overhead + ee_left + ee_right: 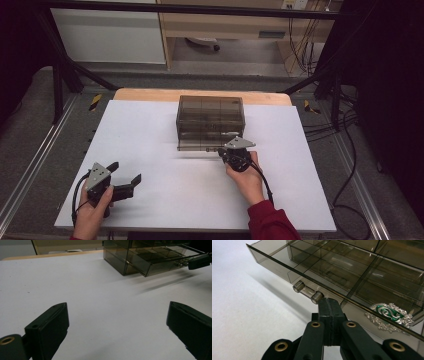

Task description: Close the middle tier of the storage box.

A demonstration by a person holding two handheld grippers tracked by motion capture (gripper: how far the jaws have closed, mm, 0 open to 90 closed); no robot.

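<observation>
High view, from the left: the left tool (126, 177) rests low on the white worktop (150, 150) near its front left corner, jaws wide apart and empty, well away from the work. At the middle stands the smoky clear drawer box (210, 117), its lowest drawer (200, 145) pulled partly out toward the person. The right tool (220, 151) sits at that drawer's front; in the right gripper view its jaws are pressed together with nothing between them, tips just beside the small clear handle (308, 292). A silver-and-green emblem (390, 315) lies in a near compartment. The step looks like working the drawer by its handle; next, the tip probably needs to hook or push it squarely. Beyond the worktop are grey floor, a black frame, pale cabinets and, at right, loose cables.
</observation>
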